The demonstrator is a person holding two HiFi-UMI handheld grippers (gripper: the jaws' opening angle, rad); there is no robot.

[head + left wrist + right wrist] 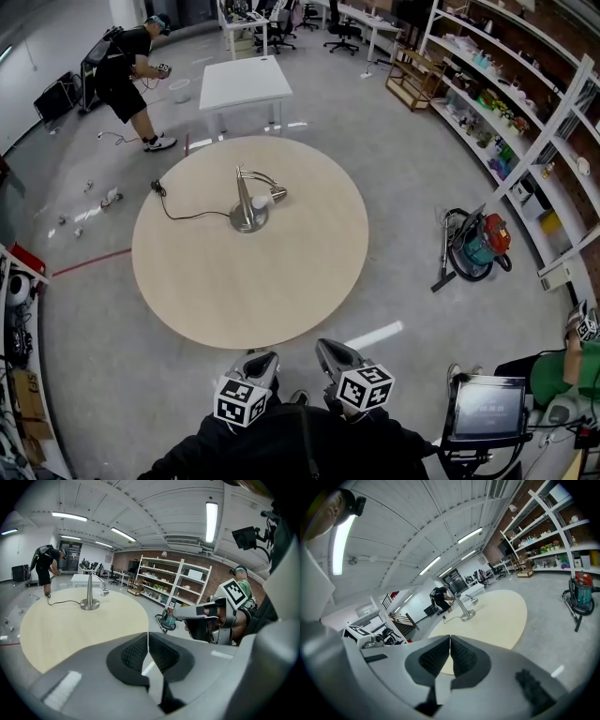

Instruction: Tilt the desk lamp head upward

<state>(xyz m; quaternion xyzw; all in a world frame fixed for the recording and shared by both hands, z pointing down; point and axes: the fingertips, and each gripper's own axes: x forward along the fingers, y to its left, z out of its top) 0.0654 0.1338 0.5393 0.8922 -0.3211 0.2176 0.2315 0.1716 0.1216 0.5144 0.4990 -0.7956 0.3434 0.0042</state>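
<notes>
Brushed-metal lamp sits a bit past the middle of the round table, well apart from both tools. Left tool and right tool are on my side, off the near edge and not over the table. Both are closed, pads together, nothing between them. Each gripper view shows this plainly.

Geometry that matters:
- Base is flat on the table and the post is upright.
- The arm arcs off the top of the post toward my right. The lamp head hangs at its end, facing down.
- Cord leaves the base to the left and runs to the table's left edge, so the head side is clear of it.

Which tool:
- From above, the lamp is roughly straight ahead of the left tool, with the right tool offset to the right.
- In the left gripper view the lamp is well off to the upper left of the jaw line. In the right gripper view it sits just above and slightly right of it, so the right tool is aimed closer.
- I'd call the reach about even.

My read: no contact yet, approach not begun. Since the head hangs right of the post, the right tool looks best placed to come in under it and lift. The left tool could pin the base, which might slide or tip otherwise.
</notes>
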